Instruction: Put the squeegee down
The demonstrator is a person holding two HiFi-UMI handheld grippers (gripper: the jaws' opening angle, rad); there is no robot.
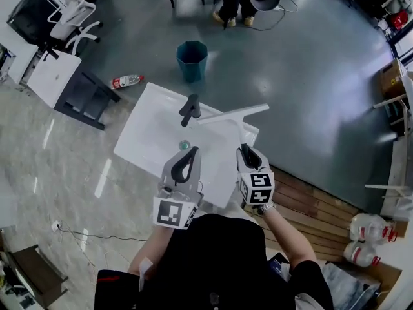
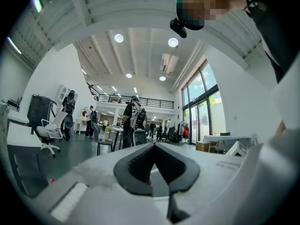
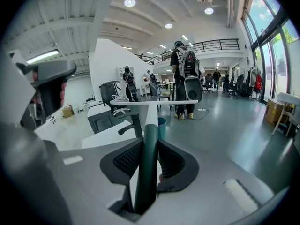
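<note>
The squeegee has a long white blade and a dark green handle. It hangs over the far right part of the white table, with the blade lying crosswise ahead of the jaws. My right gripper is shut on the handle, both pads pressing its sides. My left gripper is over the table's near edge, to the left of the right one. Its jaws are shut with nothing between them.
A black upright object stands on the table beside the blade, and a small green thing lies near my left gripper. On the floor beyond are a teal bin, a lying bottle and a standing person. White desks and chairs stand at the far left.
</note>
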